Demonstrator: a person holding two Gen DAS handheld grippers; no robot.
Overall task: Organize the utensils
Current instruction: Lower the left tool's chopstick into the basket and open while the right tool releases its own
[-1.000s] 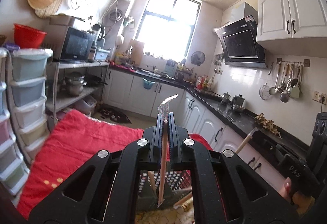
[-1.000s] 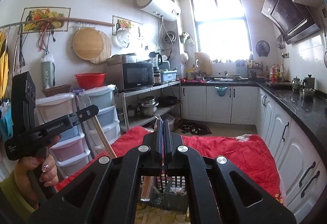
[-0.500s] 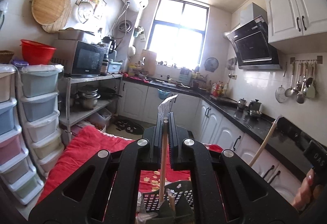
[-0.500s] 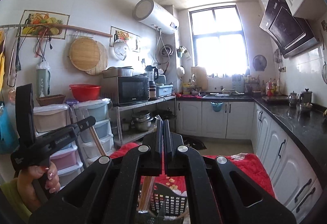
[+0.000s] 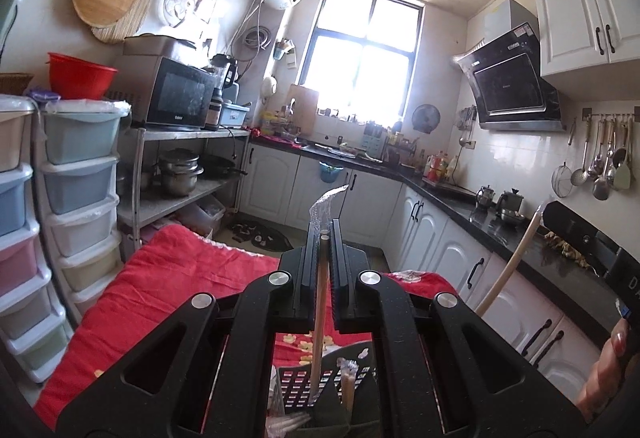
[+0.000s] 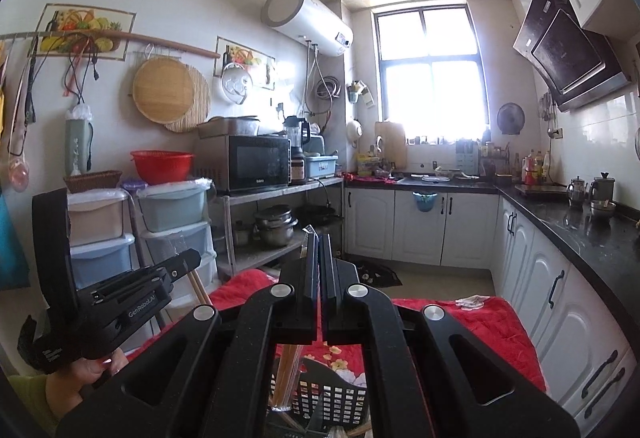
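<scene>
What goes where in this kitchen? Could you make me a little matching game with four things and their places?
Things:
1. red basin
2. microwave
3. ladles and spoons
4. wrapped chopsticks

Places:
A. hanging on a wall rail below the white cabinets
B. pinched in the left tool
C. on top of the plastic drawer stacks
D. on the top shelf of the metal rack

Pairs: 1-C, 2-D, 3-A, 4-B
</scene>
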